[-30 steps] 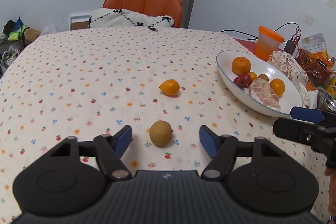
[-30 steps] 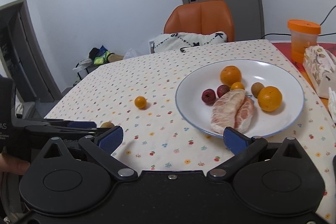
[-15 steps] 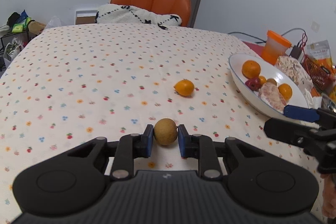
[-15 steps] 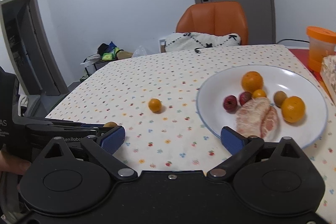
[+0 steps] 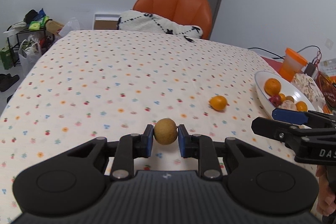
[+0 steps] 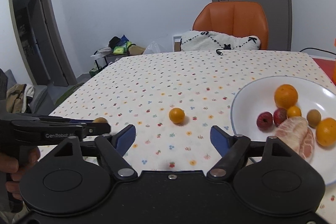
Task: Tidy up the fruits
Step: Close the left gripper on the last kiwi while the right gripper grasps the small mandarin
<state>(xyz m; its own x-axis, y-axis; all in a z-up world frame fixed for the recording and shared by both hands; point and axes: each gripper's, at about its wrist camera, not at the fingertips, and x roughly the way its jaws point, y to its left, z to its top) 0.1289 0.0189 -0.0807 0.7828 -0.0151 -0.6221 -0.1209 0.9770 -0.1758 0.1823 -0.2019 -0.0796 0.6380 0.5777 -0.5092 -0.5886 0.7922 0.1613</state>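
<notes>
My left gripper (image 5: 164, 141) is shut on a small round brown fruit (image 5: 165, 134), held just above the flowered tablecloth; in the right wrist view the brown fruit (image 6: 100, 120) peeks out beside the left gripper's fingers (image 6: 63, 128). A small orange fruit (image 5: 218, 103) (image 6: 176, 115) lies loose on the cloth between the grippers and the white plate (image 5: 262, 91) (image 6: 247, 98). The plate holds several fruits, among them an orange (image 6: 286, 96), red fruits and a peeled pomelo piece (image 6: 296, 138). My right gripper (image 6: 173, 136) is open above the cloth, left of the plate, with nothing between its fingers.
An orange chair (image 5: 176, 7) with a white patterned cushion (image 5: 159, 23) stands at the table's far edge. An orange-lidded cup (image 5: 293, 63), packets and cables crowd the right side behind the plate. A cluttered rack (image 5: 25, 39) stands off the table's left.
My left gripper went from open around the brown fruit to shut on it and lifted it slightly. The right gripper drifted left, away from the plate, staying open.
</notes>
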